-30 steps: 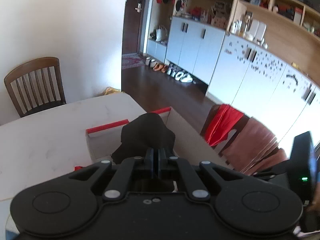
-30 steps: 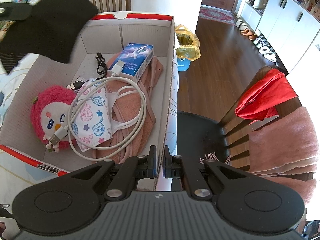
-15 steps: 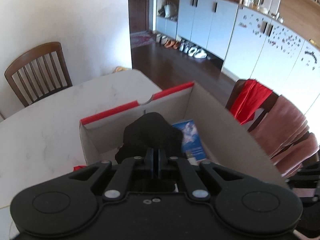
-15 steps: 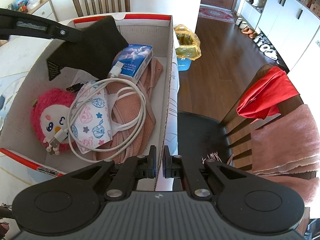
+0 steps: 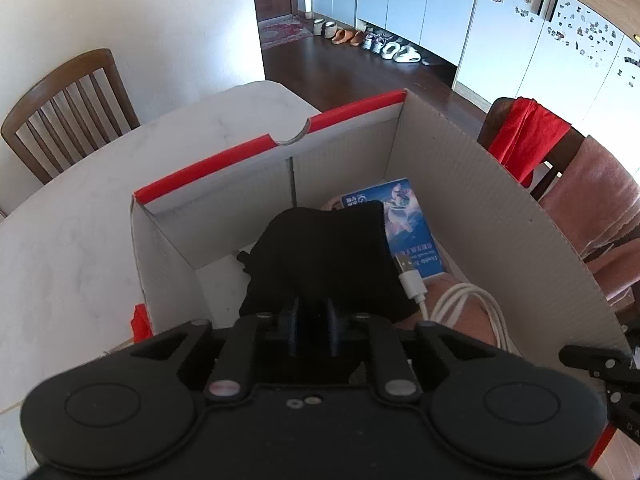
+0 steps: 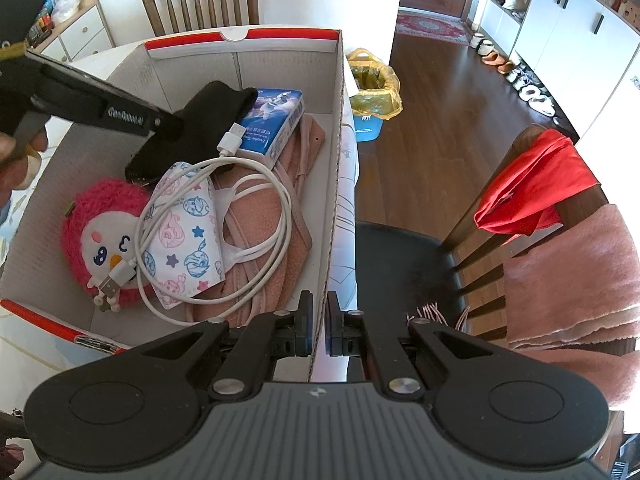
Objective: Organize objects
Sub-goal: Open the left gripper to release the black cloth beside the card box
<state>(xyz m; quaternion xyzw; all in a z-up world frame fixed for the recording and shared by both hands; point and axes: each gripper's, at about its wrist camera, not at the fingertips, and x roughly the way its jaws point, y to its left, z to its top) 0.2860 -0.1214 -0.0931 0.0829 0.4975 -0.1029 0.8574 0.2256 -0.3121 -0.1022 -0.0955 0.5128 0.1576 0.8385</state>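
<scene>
White table (marble-look) bears the box — wooden floor beyond.

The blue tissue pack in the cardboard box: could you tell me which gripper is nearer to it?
Left. The left gripper reaches into the box beside the blue tissue pack; the right gripper grips the box's near wall.

Left gripper: matte black body, two round discs at 7 and 5 o'clock, silver screw heads on the linkage arms, red patch at lower right edge. Right gripper: black, ribbed grey housing, blue pad edges, small logo; raised lettering along the left one's finger
</scene>
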